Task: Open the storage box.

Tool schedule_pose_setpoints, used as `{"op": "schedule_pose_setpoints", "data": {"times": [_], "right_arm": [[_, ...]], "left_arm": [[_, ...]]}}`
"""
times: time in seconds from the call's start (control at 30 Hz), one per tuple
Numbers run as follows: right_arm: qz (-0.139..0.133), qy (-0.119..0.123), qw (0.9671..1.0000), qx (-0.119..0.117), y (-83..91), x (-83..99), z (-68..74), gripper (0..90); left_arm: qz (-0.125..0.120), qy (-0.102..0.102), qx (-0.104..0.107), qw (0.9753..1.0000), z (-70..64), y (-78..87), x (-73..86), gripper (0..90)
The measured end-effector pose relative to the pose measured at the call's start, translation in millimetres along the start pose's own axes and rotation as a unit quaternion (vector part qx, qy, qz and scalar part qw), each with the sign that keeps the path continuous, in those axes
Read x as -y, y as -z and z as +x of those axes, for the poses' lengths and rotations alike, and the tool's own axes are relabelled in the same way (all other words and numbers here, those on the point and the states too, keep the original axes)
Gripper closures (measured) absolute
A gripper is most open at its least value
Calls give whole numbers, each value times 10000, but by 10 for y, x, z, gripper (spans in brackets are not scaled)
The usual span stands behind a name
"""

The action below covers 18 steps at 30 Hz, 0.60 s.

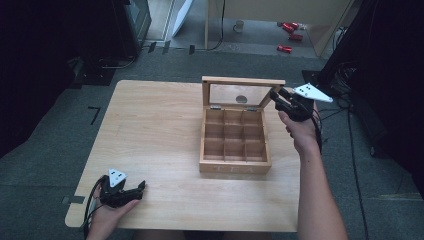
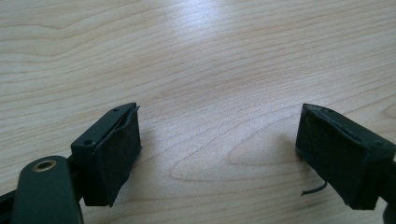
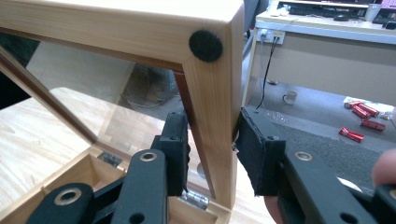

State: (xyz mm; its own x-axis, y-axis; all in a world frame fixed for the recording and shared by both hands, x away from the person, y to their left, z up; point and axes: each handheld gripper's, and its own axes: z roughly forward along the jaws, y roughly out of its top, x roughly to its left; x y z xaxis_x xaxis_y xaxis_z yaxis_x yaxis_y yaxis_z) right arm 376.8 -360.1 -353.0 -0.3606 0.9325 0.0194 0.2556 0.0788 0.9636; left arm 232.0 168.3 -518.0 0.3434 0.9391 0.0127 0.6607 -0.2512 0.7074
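A square light-wood tea box (image 1: 235, 150) with nine bare compartments sits just right of centre on the pale wooden table (image 1: 150, 140), its front panel marked with letters facing the person. Its glass-paned wooden lid (image 1: 242, 92) stands upright at the box's twelve o'clock edge, hinged along the back.

The right gripper (image 1: 278, 98), at about two o'clock from the box, is clamped on the right-hand side rail of that lid. In the right gripper view the two black jaws squeeze the wooden frame post (image 3: 212, 121) from either side, just below a round black felt pad (image 3: 206, 46) on the frame's corner and above the metal hinge (image 3: 196, 198). Holding the rail rather than the pane gives the pads solid wood to bite, and a grip far from the hinge gives leverage, so the lid can be swung under control; I judge it is being opened or held open.

The left gripper (image 1: 142, 186) rests on the table at about seven o'clock from the box, well apart from it. Its jaws are spread wide with nothing between them, parked out of the way.
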Motion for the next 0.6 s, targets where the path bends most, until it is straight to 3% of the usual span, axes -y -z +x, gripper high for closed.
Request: {"op": "schedule_pose_setpoints", "data": {"times": [0.4,0.6], "right_arm": [[95,-256,9996,41,-218,-160,-106,656],[237,-282,9991,188,-377,-271,-150,663]], "left_arm": [[-4,-30,35,10000,-6,4,5,148],[-5,-31,43,10000,-7,4,5,148]]}}
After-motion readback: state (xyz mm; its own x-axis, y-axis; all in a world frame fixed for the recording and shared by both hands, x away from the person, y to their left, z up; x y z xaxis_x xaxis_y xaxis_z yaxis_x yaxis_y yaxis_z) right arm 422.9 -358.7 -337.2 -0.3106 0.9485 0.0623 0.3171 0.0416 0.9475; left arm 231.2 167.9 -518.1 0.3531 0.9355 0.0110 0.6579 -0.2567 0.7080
